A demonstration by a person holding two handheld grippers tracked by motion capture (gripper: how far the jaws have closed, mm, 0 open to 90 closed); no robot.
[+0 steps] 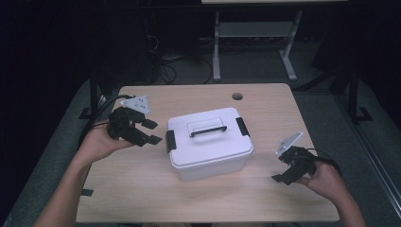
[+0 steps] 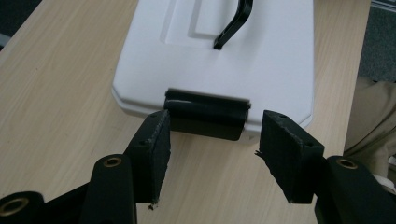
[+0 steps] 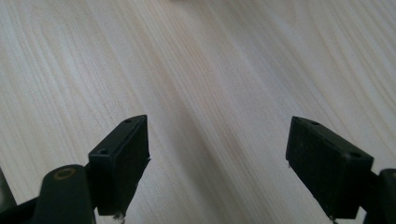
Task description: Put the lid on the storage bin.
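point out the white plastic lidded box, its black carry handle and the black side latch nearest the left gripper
white plastic lidded box (image 1: 208, 161), high view, front wall
black carry handle (image 1: 208, 130), high view, middle of the bar
black side latch (image 2: 205, 114), left gripper view, centre of the clip

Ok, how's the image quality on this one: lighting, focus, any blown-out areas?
High view: dark surround, table lit, white box bright but its edges readable. Left gripper view: box lid nearly washed out, black latch slightly soft. Right gripper view: wood grain pale and blurred, tongs sharper.
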